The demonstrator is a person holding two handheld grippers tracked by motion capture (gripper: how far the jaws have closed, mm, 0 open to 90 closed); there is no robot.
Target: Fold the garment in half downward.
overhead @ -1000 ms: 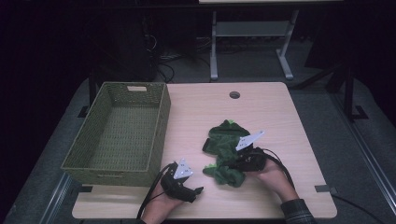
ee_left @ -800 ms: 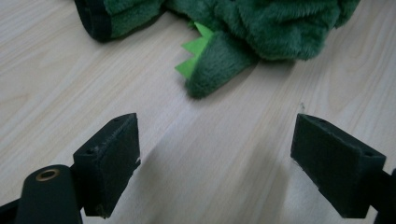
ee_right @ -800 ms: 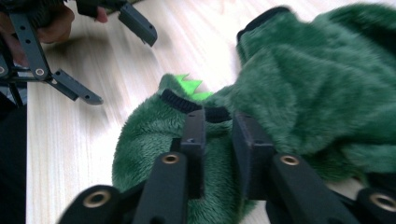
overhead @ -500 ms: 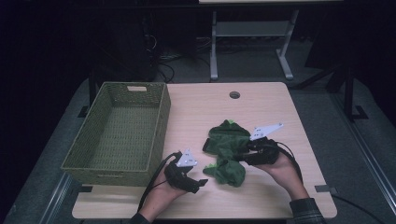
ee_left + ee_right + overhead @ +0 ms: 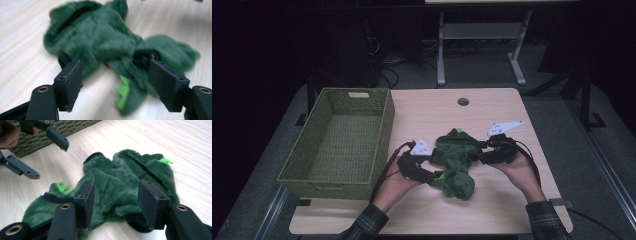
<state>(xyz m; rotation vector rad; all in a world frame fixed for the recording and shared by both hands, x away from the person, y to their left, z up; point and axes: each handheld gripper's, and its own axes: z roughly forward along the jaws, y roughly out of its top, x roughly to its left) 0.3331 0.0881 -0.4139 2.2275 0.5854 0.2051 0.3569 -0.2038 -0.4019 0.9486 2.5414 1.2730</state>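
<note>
Woven green basket (image 5: 339, 145) at table's (image 5: 492, 107) left, no label readable. Fuzzy green garment (image 5: 454, 162) crumpled on bare wood between both grippers, its outline blurred in the left gripper view. Left gripper (image 5: 424, 170) spread, just been narrowing, pads clear of fabric. Right gripper (image 5: 479, 156) parted, just been widening, fur between, ungripped.

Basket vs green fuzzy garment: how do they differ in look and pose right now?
The basket is a stiff, woven, olive box standing upright at the table's left side; the green fuzzy garment is soft, dark green and lies crumpled flat near the middle. The basket has nothing in it and no gripper near its walls; the garment lies between the left gripper and right gripper. Both are green and rest on the table.
</note>
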